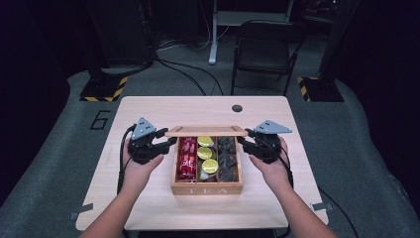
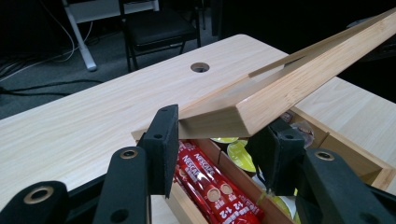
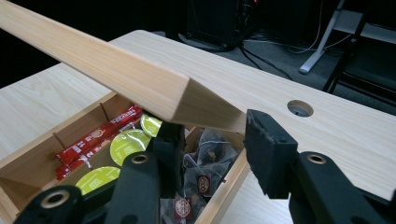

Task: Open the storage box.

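A wooden tea box (image 1: 206,190) marked TEA stands mid-table, and its lid (image 1: 205,131) is tilted up over the back edge. Inside lie red coffee sachets (image 1: 187,158), yellow-green capsules (image 1: 205,153) and dark tea bags (image 1: 228,158). My left gripper (image 1: 168,141) is at the lid's left end. In the left gripper view the jaws (image 2: 217,140) pinch the lid's end (image 2: 299,79). My right gripper (image 1: 242,141) is at the right end. In the right gripper view its gripper (image 3: 210,135) clamps the lid (image 3: 102,65) over the tea bags (image 3: 205,163).
The light wooden table (image 1: 148,114) has a round cable hole (image 1: 237,108) behind the box. A black chair (image 1: 265,49) and stand bases with hazard stripes (image 1: 104,89) are on the floor beyond the far edge.
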Demonstrator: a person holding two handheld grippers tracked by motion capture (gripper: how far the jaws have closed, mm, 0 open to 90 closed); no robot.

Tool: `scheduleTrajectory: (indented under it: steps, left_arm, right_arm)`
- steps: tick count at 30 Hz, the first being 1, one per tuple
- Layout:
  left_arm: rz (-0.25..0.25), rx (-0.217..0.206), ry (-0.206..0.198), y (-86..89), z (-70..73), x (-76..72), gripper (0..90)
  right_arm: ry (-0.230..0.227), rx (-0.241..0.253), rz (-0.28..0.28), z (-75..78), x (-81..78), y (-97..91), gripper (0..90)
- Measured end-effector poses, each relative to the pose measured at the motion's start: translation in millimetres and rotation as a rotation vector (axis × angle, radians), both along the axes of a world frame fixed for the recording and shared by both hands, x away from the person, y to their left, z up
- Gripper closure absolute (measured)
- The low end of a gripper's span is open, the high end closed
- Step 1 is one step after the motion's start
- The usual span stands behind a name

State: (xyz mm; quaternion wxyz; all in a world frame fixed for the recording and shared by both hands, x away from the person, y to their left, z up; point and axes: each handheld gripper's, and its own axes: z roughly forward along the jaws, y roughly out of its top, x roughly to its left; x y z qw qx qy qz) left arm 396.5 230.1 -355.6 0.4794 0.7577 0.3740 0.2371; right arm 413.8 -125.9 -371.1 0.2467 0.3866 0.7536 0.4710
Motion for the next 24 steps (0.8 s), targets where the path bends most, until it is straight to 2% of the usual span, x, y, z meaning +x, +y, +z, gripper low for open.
scheduleTrajectory:
  steps: [7, 14, 17, 24]
  left_arm:
    - [0.0, 0.0, 0.003, -0.4, 0.4, 1.5, 53.3]
    - [-0.007, 0.027, 0.007, -0.6, 6.0, 5.4, 53.7]
    - [-0.006, 0.023, 0.01, -0.9, 7.4, 6.9, 53.8]
    - [-0.004, 0.005, -0.013, 0.4, 8.2, 9.9, 53.9]
  right_arm:
    - [-0.001, -0.008, -0.007, -2.2, 3.9, 1.2, 61.1]
    - [-0.011, -0.01, -0.016, -2.3, 7.6, 2.4, 61.4]
    - [-0.006, -0.003, -0.021, -1.7, 9.2, 2.7, 61.4]
    - [-0.008, -0.006, -0.033, 1.1, 12.2, 4.4, 61.9]
